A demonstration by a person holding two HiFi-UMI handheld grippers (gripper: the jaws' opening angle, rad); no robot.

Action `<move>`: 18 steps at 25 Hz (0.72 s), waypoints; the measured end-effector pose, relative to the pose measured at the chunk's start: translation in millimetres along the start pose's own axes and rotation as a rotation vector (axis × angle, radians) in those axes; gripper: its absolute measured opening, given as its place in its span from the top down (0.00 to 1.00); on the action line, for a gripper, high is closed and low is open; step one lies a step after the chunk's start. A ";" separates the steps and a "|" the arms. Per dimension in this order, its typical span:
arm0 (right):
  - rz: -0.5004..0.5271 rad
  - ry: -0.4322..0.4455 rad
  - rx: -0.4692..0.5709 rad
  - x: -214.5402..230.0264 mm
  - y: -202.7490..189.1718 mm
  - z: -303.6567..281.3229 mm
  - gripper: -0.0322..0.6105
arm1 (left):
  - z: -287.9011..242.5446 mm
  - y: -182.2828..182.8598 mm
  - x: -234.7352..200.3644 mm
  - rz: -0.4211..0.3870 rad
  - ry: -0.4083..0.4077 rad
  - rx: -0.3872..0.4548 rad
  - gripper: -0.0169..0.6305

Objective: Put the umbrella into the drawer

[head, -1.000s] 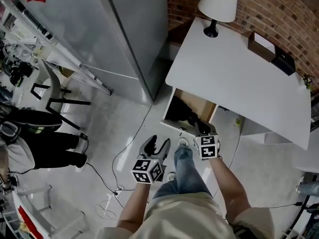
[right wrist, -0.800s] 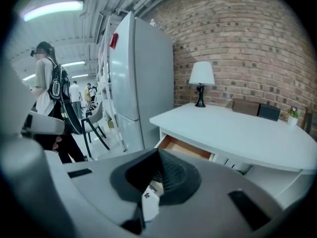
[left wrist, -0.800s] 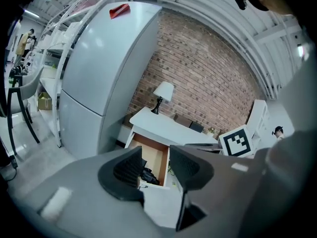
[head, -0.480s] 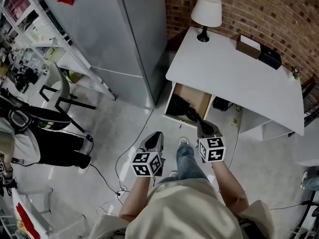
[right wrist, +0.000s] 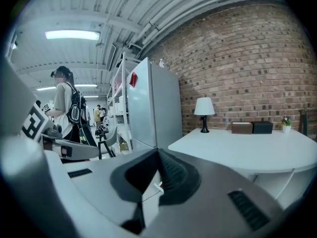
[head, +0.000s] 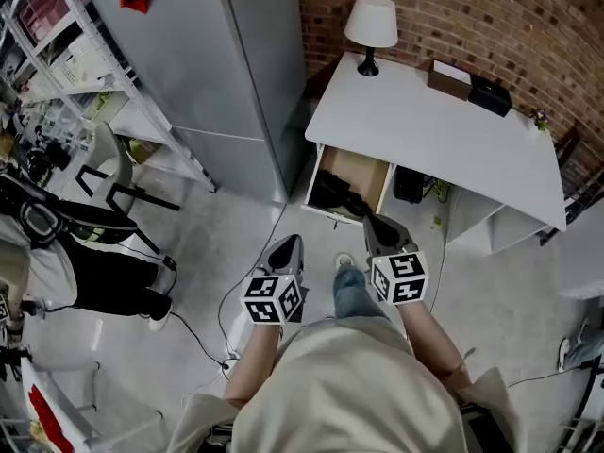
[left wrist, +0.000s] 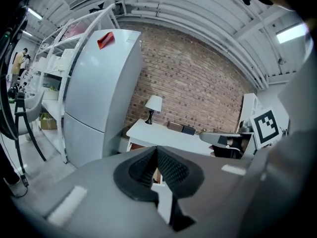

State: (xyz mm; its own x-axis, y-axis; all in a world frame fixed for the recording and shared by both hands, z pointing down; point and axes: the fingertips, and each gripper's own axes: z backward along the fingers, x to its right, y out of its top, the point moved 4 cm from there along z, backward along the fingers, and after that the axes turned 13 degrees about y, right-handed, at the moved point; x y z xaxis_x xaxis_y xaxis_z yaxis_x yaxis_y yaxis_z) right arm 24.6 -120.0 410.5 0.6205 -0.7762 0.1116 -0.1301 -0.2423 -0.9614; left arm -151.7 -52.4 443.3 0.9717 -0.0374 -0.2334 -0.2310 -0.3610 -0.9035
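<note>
- The left gripper (head: 291,245) has its jaws pressed together with nothing between them; in the left gripper view the ribbed pads (left wrist: 168,168) meet in a closed wedge.
- The right gripper (head: 371,225) is likewise closed and empty, and its own view shows the dark pads (right wrist: 171,175) touching along their length.
- Both grippers are held out in front of the person, over the pale floor (head: 236,234), side by side but apart. The right one is nearer the drawer (head: 363,168).
- The drawer stands pulled out from under the left end of the white desk (head: 444,140), its wooden bottom partly bare.
- The umbrella (head: 337,194) lies inside the open drawer as a dark, folded shape along the near side. It is clear of both grippers.
- The tip of the right gripper is close to the drawer's front edge in the head view; whether it touches cannot be told.
- On the desk a white lamp (head: 370,25) stands at the back left corner, and a brown box (head: 449,79) and a black box (head: 491,95) sit side by side against the brick wall (head: 453,12).
- A tall grey fridge (head: 226,55) stands just left of the desk.
- Another person (head: 85,262) in dark clothes is at the far left.
</note>
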 end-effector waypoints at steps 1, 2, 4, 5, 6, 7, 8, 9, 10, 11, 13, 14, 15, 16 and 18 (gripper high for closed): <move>0.001 0.003 0.010 -3.0 1.8 3.8 0.95 | 2.6 -0.4 1.8 -0.005 -0.004 0.004 0.95; 0.001 0.004 0.019 -5.6 3.4 7.3 0.95 | 4.9 -0.9 3.2 -0.012 -0.006 0.007 0.95; 0.004 0.004 0.031 -10.6 5.6 12.0 0.95 | 9.2 -1.0 4.3 -0.028 -0.011 0.010 0.95; 0.008 0.005 0.034 -12.4 6.9 12.7 0.95 | 10.7 0.1 4.0 -0.033 -0.015 0.013 0.95; 0.013 0.003 0.036 -13.3 8.2 12.5 0.95 | 11.8 2.0 3.6 -0.036 -0.018 0.016 0.95; 0.019 -0.002 0.035 -13.5 9.2 12.1 0.95 | 12.7 3.9 3.1 -0.036 -0.022 0.019 0.95; 0.024 -0.010 0.034 -13.8 9.4 12.3 0.95 | 13.8 4.8 2.5 -0.035 -0.025 0.021 0.96; 0.026 -0.017 0.034 -14.6 9.0 13.2 0.95 | 15.3 4.5 1.9 -0.033 -0.027 0.020 0.95; 0.027 -0.023 0.036 -15.6 8.2 14.5 0.95 | 16.7 3.7 1.4 -0.031 -0.028 0.019 0.95; 0.028 -0.026 0.038 -16.7 7.8 15.8 0.95 | 17.8 3.1 0.9 -0.030 -0.029 0.018 0.95; 0.028 -0.028 0.042 -18.4 7.9 17.9 0.95 | 19.6 3.0 1.0 -0.029 -0.030 0.017 0.95; 0.026 -0.027 0.043 -18.8 8.2 19.0 0.95 | 20.7 3.3 1.5 -0.029 -0.030 0.017 0.95; 0.023 -0.027 0.045 -19.1 8.6 20.1 0.95 | 21.8 3.5 2.1 -0.029 -0.031 0.017 0.95; 0.021 -0.026 0.047 -19.5 9.3 21.1 0.95 | 23.0 3.9 2.6 -0.029 -0.031 0.017 0.95; 0.022 -0.023 0.052 -20.8 11.0 22.4 0.95 | 25.0 4.8 2.5 -0.029 -0.029 0.019 0.95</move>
State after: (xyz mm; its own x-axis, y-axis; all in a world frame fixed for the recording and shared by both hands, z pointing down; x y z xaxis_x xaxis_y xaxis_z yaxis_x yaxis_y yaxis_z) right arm 27.6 -93.4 392.0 0.6355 -0.7674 0.0850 -0.1037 -0.1940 -0.9755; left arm -151.6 -31.0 429.4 0.9761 -0.0002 -0.2174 -0.2043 -0.3434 -0.9167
